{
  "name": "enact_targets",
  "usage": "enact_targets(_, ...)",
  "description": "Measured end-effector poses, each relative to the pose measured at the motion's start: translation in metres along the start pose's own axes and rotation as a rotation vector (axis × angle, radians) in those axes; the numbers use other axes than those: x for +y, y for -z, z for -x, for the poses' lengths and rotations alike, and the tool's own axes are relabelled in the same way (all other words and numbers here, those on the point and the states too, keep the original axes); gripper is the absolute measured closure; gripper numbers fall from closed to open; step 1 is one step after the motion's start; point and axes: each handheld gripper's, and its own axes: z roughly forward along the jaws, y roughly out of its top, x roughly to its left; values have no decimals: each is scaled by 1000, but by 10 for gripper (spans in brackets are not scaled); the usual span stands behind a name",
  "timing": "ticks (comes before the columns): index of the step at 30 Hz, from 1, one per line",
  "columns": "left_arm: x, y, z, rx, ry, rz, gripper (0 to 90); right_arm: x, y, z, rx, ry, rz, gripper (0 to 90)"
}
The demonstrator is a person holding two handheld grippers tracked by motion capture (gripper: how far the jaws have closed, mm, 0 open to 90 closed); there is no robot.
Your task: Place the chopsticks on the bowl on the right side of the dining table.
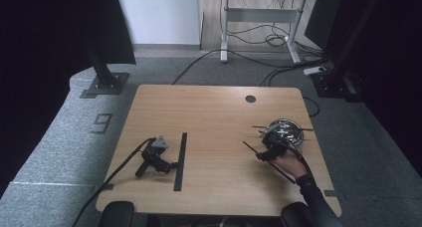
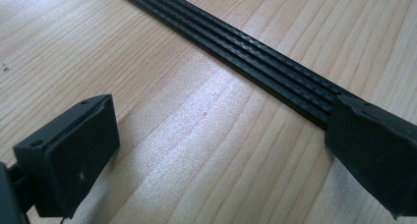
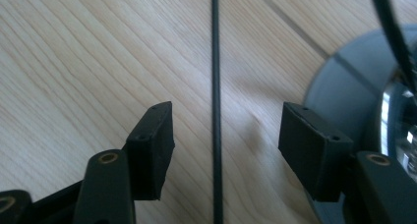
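My left gripper (image 1: 170,165) lies on the wooden table (image 1: 214,117) with no hand on it, jaws open toward a long black ribbed strip (image 1: 179,160). In the left gripper view the open gripper (image 2: 219,111) has bare wood between its jaws, and the strip (image 2: 255,57) runs diagonally up to the right jaw. A hand holds my right gripper (image 1: 262,155) beside a metal bowl (image 1: 293,133) that holds black sticks. In the right gripper view the gripper (image 3: 227,111) is open, straddling a thin black rod (image 3: 215,76) that lies flat on the table, with the bowl (image 3: 396,116) at the right.
A round black grommet hole (image 1: 250,98) sits at the table's far edge. Several thin black sticks (image 1: 263,128) poke out of the bowl. Black stands (image 1: 104,77) and floor cables (image 1: 259,38) lie beyond the table, with a desk frame (image 1: 259,18) behind.
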Motion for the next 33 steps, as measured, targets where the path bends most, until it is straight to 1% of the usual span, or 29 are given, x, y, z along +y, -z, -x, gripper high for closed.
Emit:
enact_targets(3, 0, 0, 0, 0, 0, -1, 0, -3, 3, 4, 10, -13, -18, 368)
enact_targets(6, 0, 0, 0, 0, 0, -1, 0, -5, 6, 7, 9, -5, -40, 369)
enact_targets(8, 0, 0, 0, 0, 0, -1, 0, -7, 8, 8, 12, -7, -58, 386)
enact_targets(11, 0, 0, 0, 0, 0, -1, 0, -10, 10, 7, 9, -2, -89, 430)
enact_targets(14, 0, 0, 0, 0, 0, -1, 0, -15, 9, 5, -3, 15, -125, 496)
enact_targets(19, 0, 0, 0, 0, 0, -1, 0, -21, 8, 5, 5, 22, -183, 616)
enact_targets(25, 0, 0, 0, 0, 1, -1, 0, -23, 8, 9, 17, 31, -235, 671)
enact_targets(28, 0, 0, 0, 0, 1, -1, 0, -23, 5, 8, 27, 42, -272, 694)
enact_targets(29, 0, 0, 0, 0, 1, -1, 0, -23, 5, 8, 29, 42, -273, 699)
enact_targets(33, 0, 0, 0, 0, 1, -1, 0, -19, 4, 7, 45, 43, -305, 747)
